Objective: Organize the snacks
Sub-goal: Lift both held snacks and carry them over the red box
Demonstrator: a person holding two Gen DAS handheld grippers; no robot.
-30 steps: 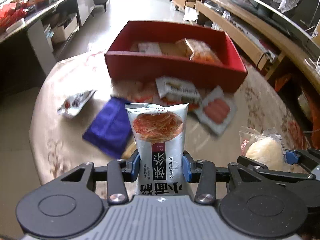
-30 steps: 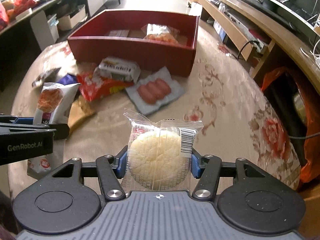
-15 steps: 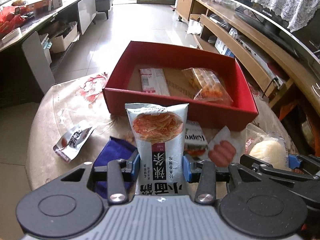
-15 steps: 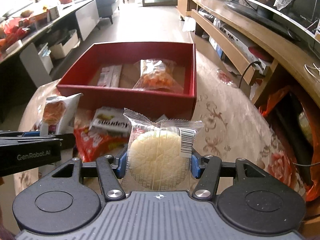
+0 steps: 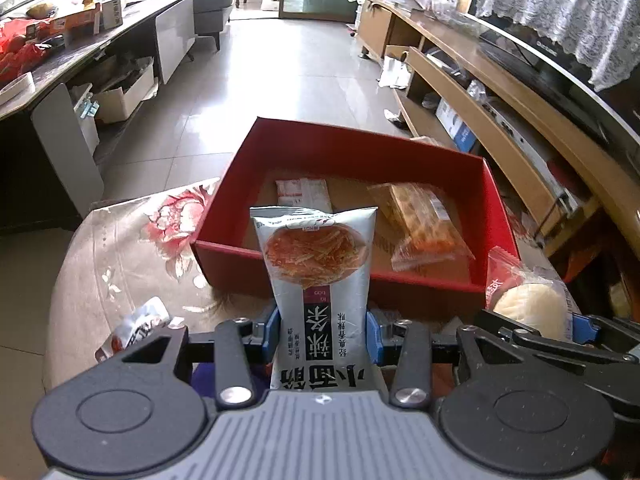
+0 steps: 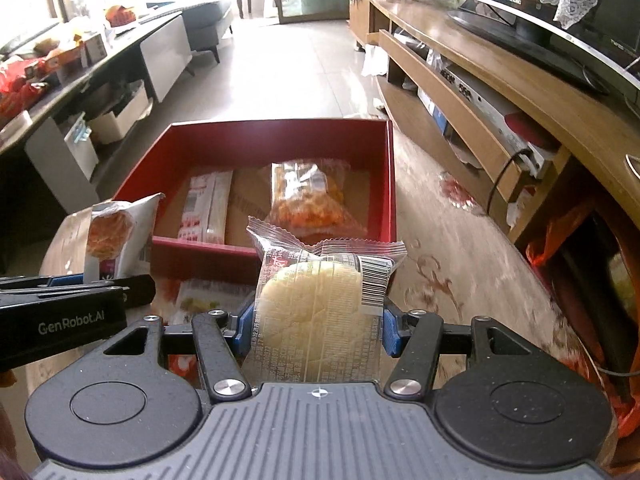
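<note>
Above the red box point(image 5: 344, 280), tilted-down hand-held grippers grip noodle packet point(image 5: 318, 280) and bun point(image 6: 316, 304).

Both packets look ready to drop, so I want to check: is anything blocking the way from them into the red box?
Nothing visible does. The left tool holds the silver noodle packet and the right tool the clear bun packet, both before the red box's near wall. Two snacks lie inside; bare cardboard floor remains.
</note>
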